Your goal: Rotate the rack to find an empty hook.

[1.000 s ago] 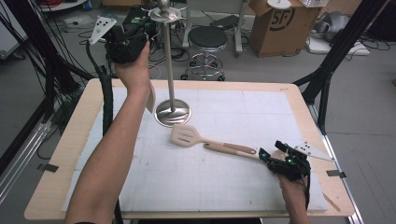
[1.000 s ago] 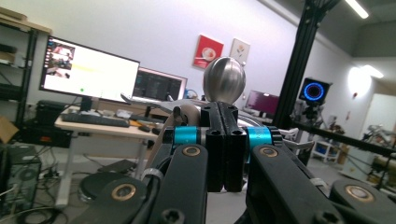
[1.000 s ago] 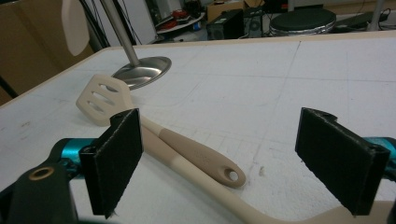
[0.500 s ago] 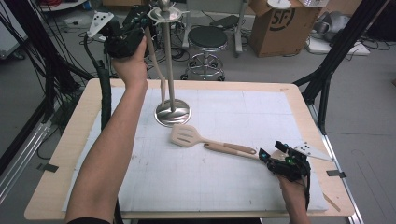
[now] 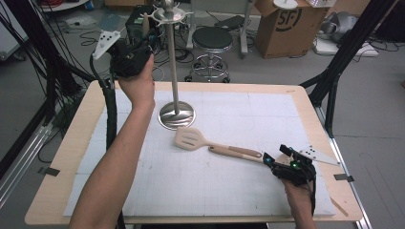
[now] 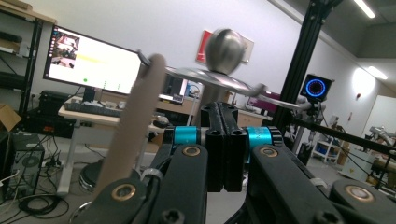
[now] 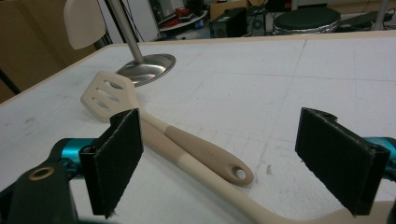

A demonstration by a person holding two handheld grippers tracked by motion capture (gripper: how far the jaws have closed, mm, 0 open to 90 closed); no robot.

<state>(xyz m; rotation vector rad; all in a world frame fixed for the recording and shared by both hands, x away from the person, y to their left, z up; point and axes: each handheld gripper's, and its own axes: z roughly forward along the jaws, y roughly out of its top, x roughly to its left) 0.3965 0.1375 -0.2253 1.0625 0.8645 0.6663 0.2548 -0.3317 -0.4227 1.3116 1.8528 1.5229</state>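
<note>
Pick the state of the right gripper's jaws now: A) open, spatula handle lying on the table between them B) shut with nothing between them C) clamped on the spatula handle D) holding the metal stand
A: in the right gripper view the right gripper has its two black pads wide apart, and the spatula lies flat on the table, untouched by either pad.

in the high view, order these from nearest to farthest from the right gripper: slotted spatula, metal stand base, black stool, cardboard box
From the right gripper, low at the table's right:
1. Slotted spatula, lying on the mat, its handle end just beside the gripper.
2. Metal stand base, mid-table, behind the spatula's head.
3. Black stool, on the floor beyond the table's far edge.
4. Cardboard box, on the floor at the back right; close to the stool's rank, hard to separate.
</note>
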